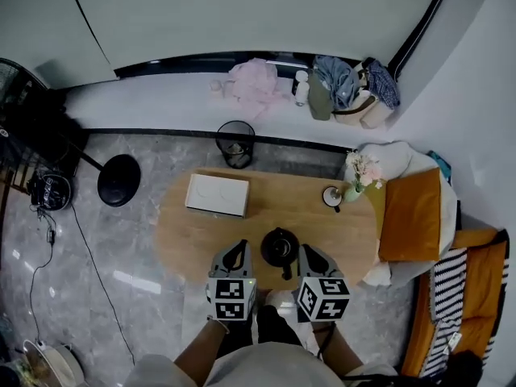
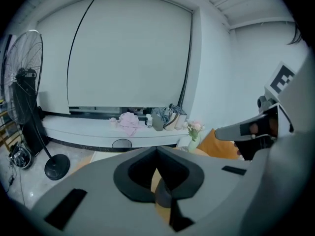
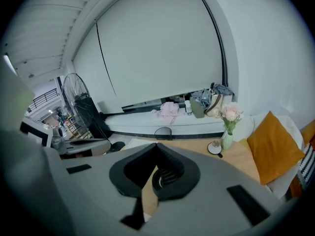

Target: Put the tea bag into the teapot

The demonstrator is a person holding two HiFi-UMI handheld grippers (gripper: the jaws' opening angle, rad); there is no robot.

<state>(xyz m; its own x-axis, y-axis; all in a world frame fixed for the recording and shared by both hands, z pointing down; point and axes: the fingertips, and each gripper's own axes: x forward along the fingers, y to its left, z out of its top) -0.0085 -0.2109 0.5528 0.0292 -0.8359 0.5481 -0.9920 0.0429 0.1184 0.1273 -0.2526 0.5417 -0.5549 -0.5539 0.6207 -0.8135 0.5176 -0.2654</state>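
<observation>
The left claw (image 1: 236,253) and right claw (image 1: 310,255) are hovering with jaws pressed together, gripping nothing; the teapot (image 1: 280,247) is sitting on the worktop (image 1: 181,234) between them

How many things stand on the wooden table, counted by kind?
black teapot: 1
white box: 1
vase of pink flowers: 1
cup on a dark saucer: 1
Total: 4
</observation>
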